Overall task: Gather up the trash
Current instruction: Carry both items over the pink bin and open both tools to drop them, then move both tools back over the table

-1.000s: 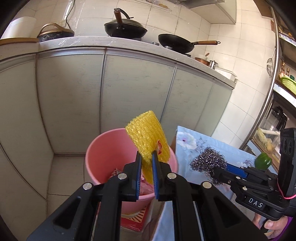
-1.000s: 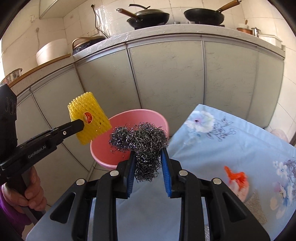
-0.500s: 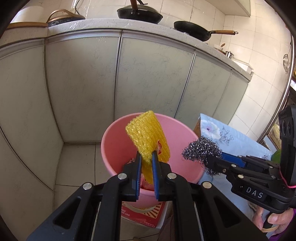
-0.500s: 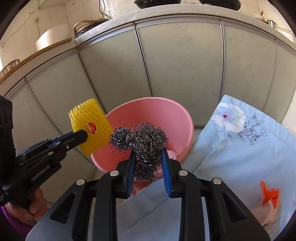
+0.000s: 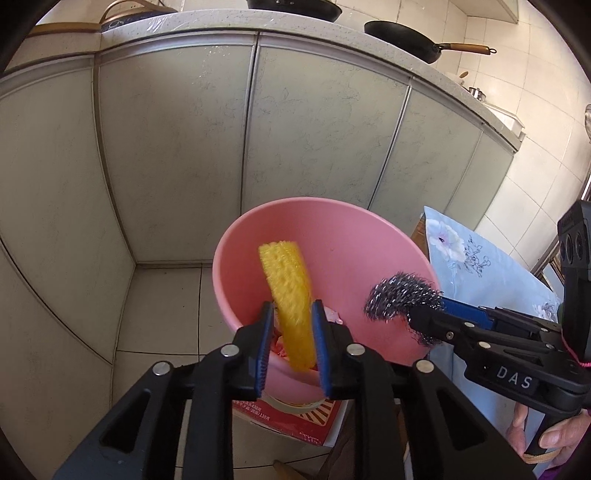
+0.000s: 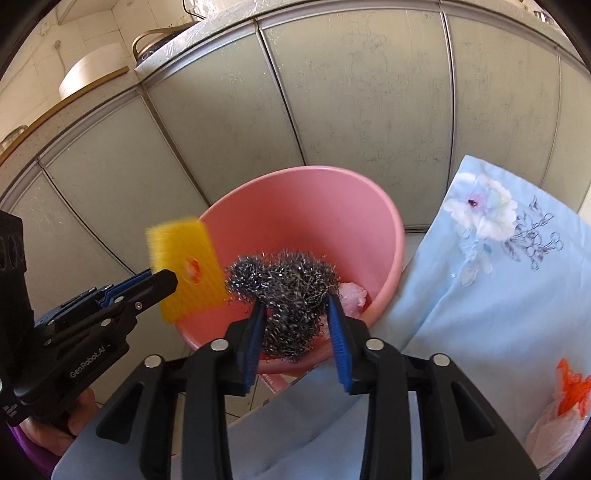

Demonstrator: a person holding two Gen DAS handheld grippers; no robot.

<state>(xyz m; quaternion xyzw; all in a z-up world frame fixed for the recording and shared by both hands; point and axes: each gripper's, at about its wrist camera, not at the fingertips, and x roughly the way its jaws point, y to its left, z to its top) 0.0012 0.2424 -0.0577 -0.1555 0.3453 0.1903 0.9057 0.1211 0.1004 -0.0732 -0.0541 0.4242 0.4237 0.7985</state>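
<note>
Both grippers angled down over the pink bucket (image 5: 332,236), side by side. Left gripper (image 5: 291,332) tipped toward the bucket mouth, jaws opening, blue pads drawn back from the yellow foam net (image 5: 288,291) standing blurred between them, a sliver of gap on each side, so no longer pinched. Right gripper (image 6: 297,321) pitched down the same way, jaws opening too, the steel wool (image 6: 284,284) bunched between the pads, brushing the left pad, clear of the right. Seen from the left wrist: right gripper reaching in from the right edge with the steel wool poking past its tip over the bucket's near rim, fingers of a hand (image 5: 554,435) wrapped on the handle below, pans up on the counter (image 5: 258,22), a red printed box (image 5: 295,421) under the bucket. Seen from the right wrist instead: the foam net's broad face with a red sticker, hanging over the bucket's left rim; pale crumpled scraps already down inside the bucket; a blue floral cloth (image 6: 480,280) spread to the right, an orange and white wrapper (image 6: 561,406) lying on it near the edge; the other hand (image 6: 55,424) low at left under the left gripper's handle.
</note>
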